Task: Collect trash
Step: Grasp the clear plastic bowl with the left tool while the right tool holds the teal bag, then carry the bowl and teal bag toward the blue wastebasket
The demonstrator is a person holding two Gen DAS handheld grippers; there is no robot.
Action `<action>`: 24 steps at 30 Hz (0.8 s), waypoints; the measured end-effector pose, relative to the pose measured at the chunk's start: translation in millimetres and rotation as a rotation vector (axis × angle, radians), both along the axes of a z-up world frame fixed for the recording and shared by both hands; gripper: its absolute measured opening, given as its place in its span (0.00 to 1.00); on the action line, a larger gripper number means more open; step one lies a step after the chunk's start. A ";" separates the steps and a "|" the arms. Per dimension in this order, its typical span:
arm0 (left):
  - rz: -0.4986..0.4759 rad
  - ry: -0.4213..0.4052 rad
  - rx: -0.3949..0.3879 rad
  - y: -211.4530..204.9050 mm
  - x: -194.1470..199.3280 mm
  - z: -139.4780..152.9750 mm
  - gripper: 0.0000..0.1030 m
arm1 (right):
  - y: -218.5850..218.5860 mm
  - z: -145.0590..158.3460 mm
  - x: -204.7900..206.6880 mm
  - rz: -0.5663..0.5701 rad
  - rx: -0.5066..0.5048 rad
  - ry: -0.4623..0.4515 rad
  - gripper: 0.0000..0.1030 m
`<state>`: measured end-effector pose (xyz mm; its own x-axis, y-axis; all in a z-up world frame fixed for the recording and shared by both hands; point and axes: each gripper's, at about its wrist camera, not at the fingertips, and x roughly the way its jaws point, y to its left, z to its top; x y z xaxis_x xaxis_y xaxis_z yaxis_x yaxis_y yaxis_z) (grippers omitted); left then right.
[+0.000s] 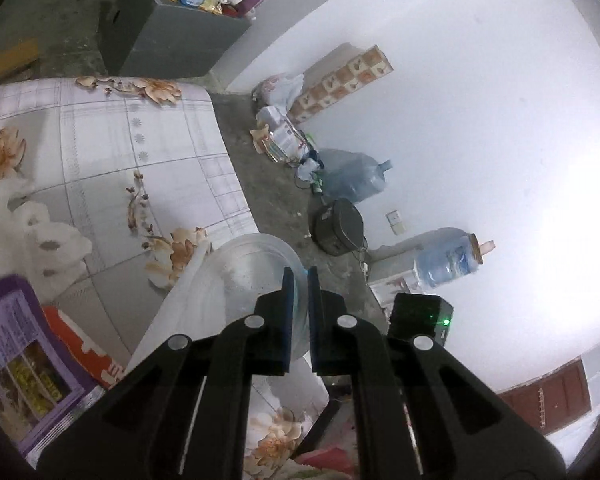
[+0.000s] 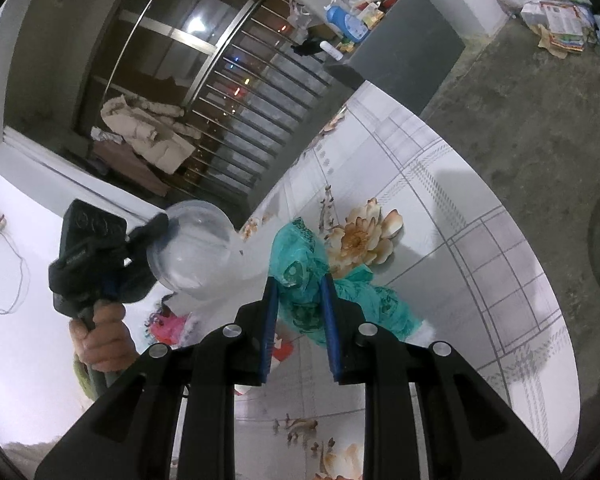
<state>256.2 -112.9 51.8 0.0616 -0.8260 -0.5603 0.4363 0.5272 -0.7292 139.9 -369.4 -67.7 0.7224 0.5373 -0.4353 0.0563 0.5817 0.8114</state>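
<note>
My left gripper (image 1: 300, 280) is shut on the rim of a clear plastic bowl (image 1: 240, 276), which it holds tilted above the edge of the floral-cloth table (image 1: 140, 140). The right wrist view shows the same bowl (image 2: 192, 248) in the air at the left, with the left gripper (image 2: 160, 226) clamped on its rim and a person's hand (image 2: 100, 340) on the handle. My right gripper (image 2: 298, 292) is shut on a crumpled teal plastic bag (image 2: 300, 272), which hangs down over the table (image 2: 460, 220).
A purple booklet (image 1: 20, 360), a red-orange packet (image 1: 80, 344) and white tissue (image 1: 48, 232) lie on the table. On the concrete floor are two water jugs (image 1: 352, 180), a black pot (image 1: 340, 228) and a litter pile (image 1: 284, 136). A grey cabinet (image 1: 172, 36) carries bottles.
</note>
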 end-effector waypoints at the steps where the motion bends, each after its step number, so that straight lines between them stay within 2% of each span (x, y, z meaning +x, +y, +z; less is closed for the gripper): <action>1: 0.003 0.006 0.001 -0.7 -2.7 -2.1 0.05 | -0.9 0.7 -1.9 -0.002 0.004 -0.004 0.21; 4: 0.018 0.068 -0.055 1.0 -6.5 -10.9 0.05 | -4.9 2.0 -10.5 -0.008 0.010 -0.016 0.21; 7: 0.033 0.165 -0.197 8.5 -9.8 -18.0 0.05 | -10.0 0.9 -17.4 -0.013 0.026 -0.015 0.21; 12: 0.080 0.209 -0.231 10.0 -11.3 -28.2 0.05 | -16.3 -0.1 -27.8 -0.024 0.032 -0.015 0.21; 19: 0.086 0.159 -0.150 -1.2 -28.2 -34.6 0.05 | -36.3 6.4 -50.4 -0.075 0.035 -0.046 0.21; 24: 0.033 0.127 -0.054 -44.8 -47.2 -49.1 0.05 | -67.3 11.8 -78.6 -0.157 0.005 -0.048 0.21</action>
